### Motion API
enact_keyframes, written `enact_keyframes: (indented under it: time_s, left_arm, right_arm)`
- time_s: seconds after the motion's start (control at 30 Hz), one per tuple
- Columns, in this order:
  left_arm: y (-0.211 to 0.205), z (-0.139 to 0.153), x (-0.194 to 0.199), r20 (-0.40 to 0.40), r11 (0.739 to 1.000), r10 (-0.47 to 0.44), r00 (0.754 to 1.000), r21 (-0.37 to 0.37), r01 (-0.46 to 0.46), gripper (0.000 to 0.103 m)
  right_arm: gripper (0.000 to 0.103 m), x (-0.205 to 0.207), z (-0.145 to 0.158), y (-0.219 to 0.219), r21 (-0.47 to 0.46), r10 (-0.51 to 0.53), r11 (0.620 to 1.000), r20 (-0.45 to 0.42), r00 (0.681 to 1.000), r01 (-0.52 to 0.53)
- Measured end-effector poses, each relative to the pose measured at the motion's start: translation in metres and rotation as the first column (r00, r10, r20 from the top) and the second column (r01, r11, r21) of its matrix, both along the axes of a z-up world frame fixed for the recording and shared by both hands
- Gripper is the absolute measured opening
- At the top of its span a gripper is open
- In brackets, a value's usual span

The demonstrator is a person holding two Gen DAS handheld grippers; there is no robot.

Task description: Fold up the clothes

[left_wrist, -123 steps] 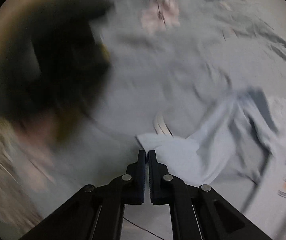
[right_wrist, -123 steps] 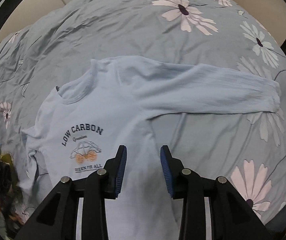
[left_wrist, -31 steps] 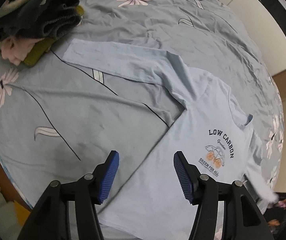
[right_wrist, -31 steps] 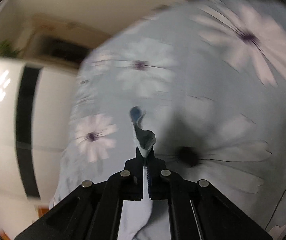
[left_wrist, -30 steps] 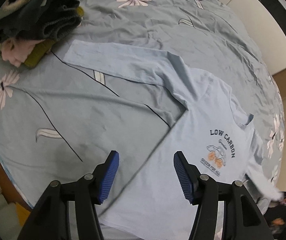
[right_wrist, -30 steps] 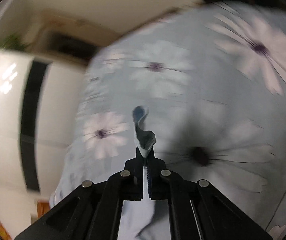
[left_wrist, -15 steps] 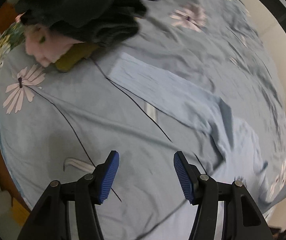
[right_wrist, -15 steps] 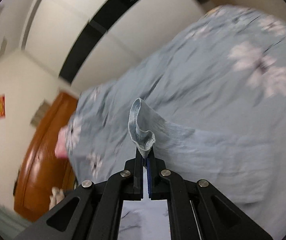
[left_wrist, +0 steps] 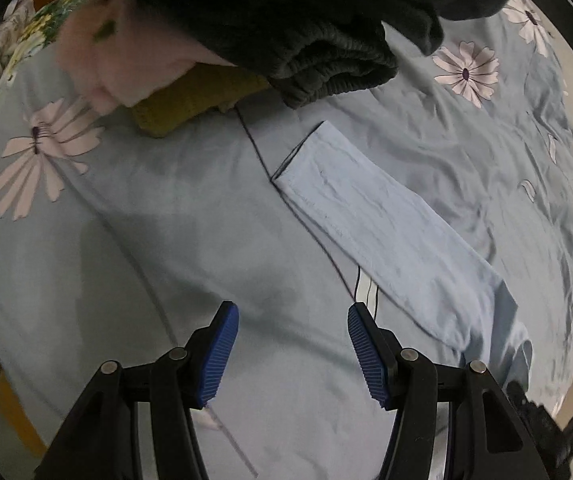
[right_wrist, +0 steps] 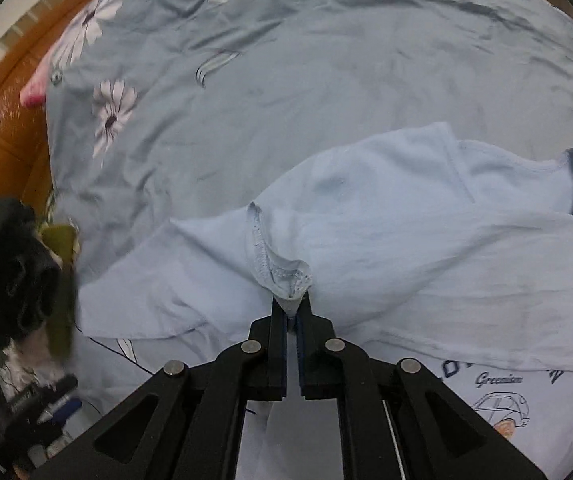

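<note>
A light blue long-sleeved shirt with a car print lies on a blue flowered bedsheet. My right gripper is shut on the cuff of one sleeve and holds it over the shirt's body, with the sleeve folded across. In the left wrist view the other sleeve lies flat and stretched out on the sheet. My left gripper is open and empty, just short of that sleeve, which runs past its right finger.
A pile of dark, pink and mustard clothes sits at the far end of the stretched sleeve; it also shows at the left in the right wrist view. A wooden headboard borders the bed.
My right gripper has carried the sleeve cuff across and down over the shirt's body. My left gripper has moved closer to the stretched sleeve and the clothes pile, staying open.
</note>
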State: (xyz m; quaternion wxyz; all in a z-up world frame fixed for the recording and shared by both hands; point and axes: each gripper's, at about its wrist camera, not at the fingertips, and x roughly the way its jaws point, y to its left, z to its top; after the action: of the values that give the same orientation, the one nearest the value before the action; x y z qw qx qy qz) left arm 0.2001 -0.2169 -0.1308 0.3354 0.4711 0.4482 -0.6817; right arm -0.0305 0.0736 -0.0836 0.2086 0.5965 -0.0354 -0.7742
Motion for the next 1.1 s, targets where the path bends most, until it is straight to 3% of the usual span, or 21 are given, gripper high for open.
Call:
enact_keyframes:
  time_s: [0.03, 0.1, 0.3, 0.47, 0.57, 0.6, 0.63, 0.73, 0.87, 0.93, 1.0, 1.1]
  left_arm:
    - [-0.002, -0.004, -0.004, -0.005, 1.000, 0.007, 1.000, -0.002, -0.007, 0.061]
    - [-0.006, -0.011, -0.010, -0.028, 0.999, 0.039, 0.999, -0.002, -0.039, 0.061]
    - [-0.022, -0.034, -0.022, -0.098, 0.976, 0.214, 0.972, -0.009, -0.216, 0.061]
    - [-0.026, -0.049, -0.032, -0.122, 0.952, 0.297, 0.947, -0.032, -0.303, 0.057]
    - [-0.026, -0.050, -0.044, -0.127, 0.956, 0.277, 0.952, -0.058, -0.286, 0.037]
    - [-0.027, -0.051, -0.049, -0.125, 0.959, 0.265, 0.956, -0.064, -0.274, 0.015]
    - [-0.026, -0.051, -0.051, -0.114, 0.960, 0.261, 0.959, -0.071, -0.270, 0.005]
    - [-0.021, -0.046, -0.053, -0.120, 0.960, 0.255, 0.959, -0.088, -0.266, 0.004]
    - [0.001, -0.015, -0.062, -0.146, 0.973, 0.146, 0.979, -0.157, -0.169, 0.003]
    - [0.017, 0.007, -0.070, -0.157, 0.972, 0.050, 0.986, -0.220, -0.084, 0.003]
    - [0.037, 0.037, -0.081, -0.169, 0.952, -0.077, 0.983, -0.306, 0.022, 0.003]
    - [0.059, 0.071, -0.097, -0.190, 0.917, -0.227, 0.955, -0.371, 0.144, 0.003]
  right_arm:
    - [0.029, 0.001, 0.001, -0.003, -0.004, 0.030, 1.000, 0.002, 1.000, -0.030]
    - [0.042, 0.009, 0.012, -0.007, -0.005, 0.092, 0.996, -0.021, 0.996, -0.092]
    - [0.042, 0.034, 0.050, 0.020, -0.012, 0.111, 0.994, -0.080, 0.991, -0.112]
    - [0.042, 0.046, 0.044, 0.047, 0.038, 0.079, 0.996, -0.038, 0.996, -0.077]
    - [0.042, 0.048, 0.036, 0.070, 0.052, 0.015, 0.999, 0.008, 1.000, -0.016]
    - [0.042, 0.048, 0.035, 0.077, 0.051, -0.006, 0.999, 0.020, 1.000, 0.005]
    - [0.042, 0.049, 0.035, 0.084, 0.047, -0.025, 0.999, 0.028, 0.999, 0.023]
    - [0.042, 0.047, 0.036, 0.100, 0.034, -0.071, 0.997, 0.038, 0.997, 0.070]
    - [0.042, 0.043, 0.041, 0.117, 0.002, -0.120, 0.993, 0.039, 0.992, 0.120]
    - [0.042, 0.041, 0.045, 0.126, -0.011, -0.142, 0.990, 0.030, 0.989, 0.142]
    - [0.042, 0.039, 0.050, 0.137, -0.022, -0.166, 0.986, 0.022, 0.986, 0.166]
    - [0.042, 0.040, 0.056, 0.158, -0.048, -0.205, 0.977, 0.020, 0.979, 0.206]
